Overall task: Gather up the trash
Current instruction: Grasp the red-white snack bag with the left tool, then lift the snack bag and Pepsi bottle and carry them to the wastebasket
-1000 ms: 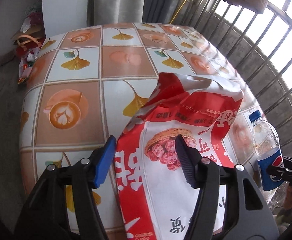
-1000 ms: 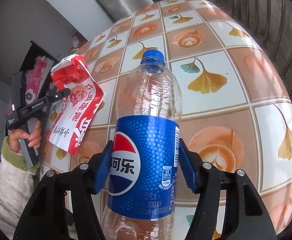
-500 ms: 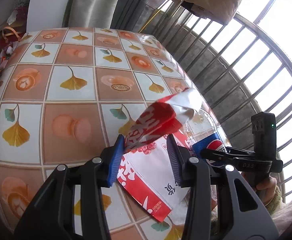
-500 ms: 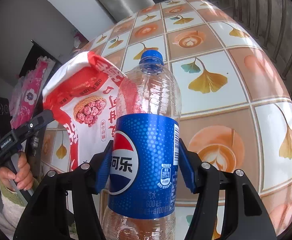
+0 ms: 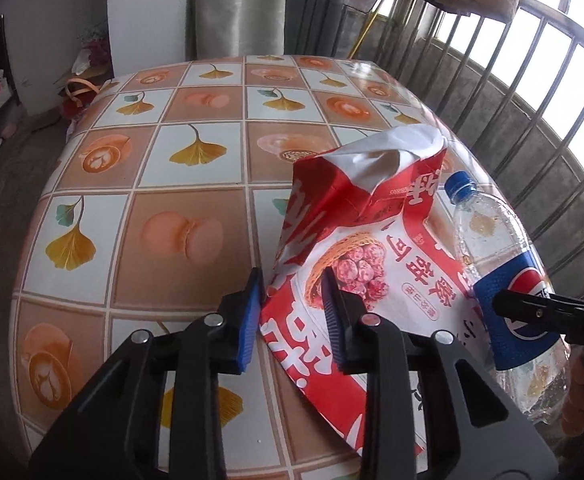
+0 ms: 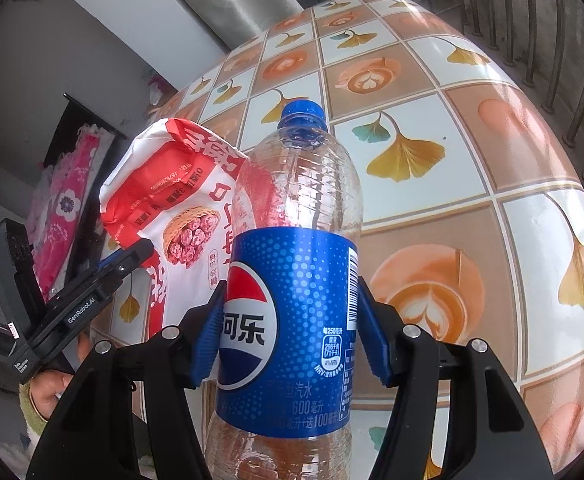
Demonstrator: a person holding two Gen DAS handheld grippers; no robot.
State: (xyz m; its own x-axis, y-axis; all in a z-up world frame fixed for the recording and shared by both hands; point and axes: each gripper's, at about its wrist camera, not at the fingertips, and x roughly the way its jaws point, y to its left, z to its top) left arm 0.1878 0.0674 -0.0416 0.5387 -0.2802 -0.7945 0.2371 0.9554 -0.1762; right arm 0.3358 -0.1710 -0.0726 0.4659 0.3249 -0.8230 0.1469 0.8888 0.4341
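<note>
The big table with the shiny cloth of orange and white squares, yellow leaves and coffee cups is looking the same as a second ago, and nothing else is lying on it. What is different is the red and white crinkly snack bag. A second ago it was far off to the left of the bottle. Now it is sitting right beside the clear plastic bottle with the blue label and blue cap, and the two look like they are touching.

The left gripper has just been closing its jaws. The bag's left edge is sitting between its blue pads, and the right pad is lying on the bag's front. The pads are squeezing the bag and holding it up over the table.

The right gripper is looking the same as before. Its blue pads are pressing on both sides of the bottle's blue label, holding the bottle upright above the table.
</note>
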